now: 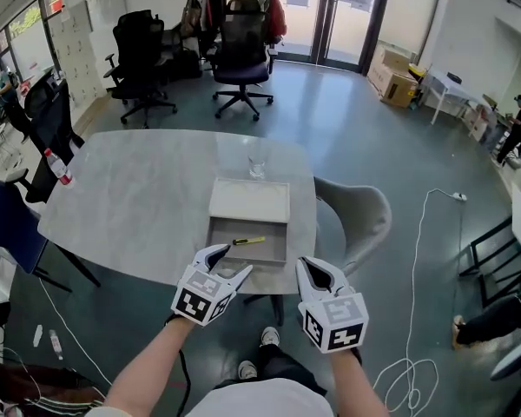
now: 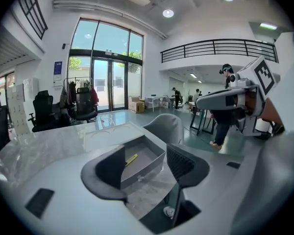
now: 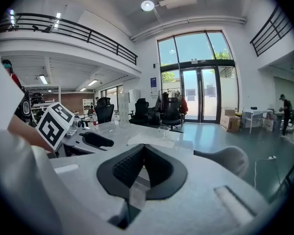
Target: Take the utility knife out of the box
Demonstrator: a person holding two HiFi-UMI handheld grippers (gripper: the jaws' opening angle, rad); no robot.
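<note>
A shallow grey box [image 1: 273, 252] stands open at the table's near edge, its lid [image 1: 249, 200] lying flat just behind it. Inside lies the yellow utility knife [image 1: 249, 241], alone on the box floor. My left gripper [image 1: 230, 261] hovers at the box's near left corner, jaws wide open and empty; in the left gripper view [image 2: 147, 163] the box [image 2: 157, 156] and knife [image 2: 131, 159] show between the jaws. My right gripper [image 1: 306, 264] hangs off the table's near right, beside the box. Its pads [image 3: 130, 165] meet at the tips with nothing between them.
A clear glass [image 1: 256, 165] stands behind the lid. A water bottle [image 1: 58, 167] sits at the table's [image 1: 139, 207] far left edge. A grey chair [image 1: 360, 215] is tucked in at the right, a blue one [image 1: 4, 220] at the left. Office chairs [image 1: 240, 55] stand farther back.
</note>
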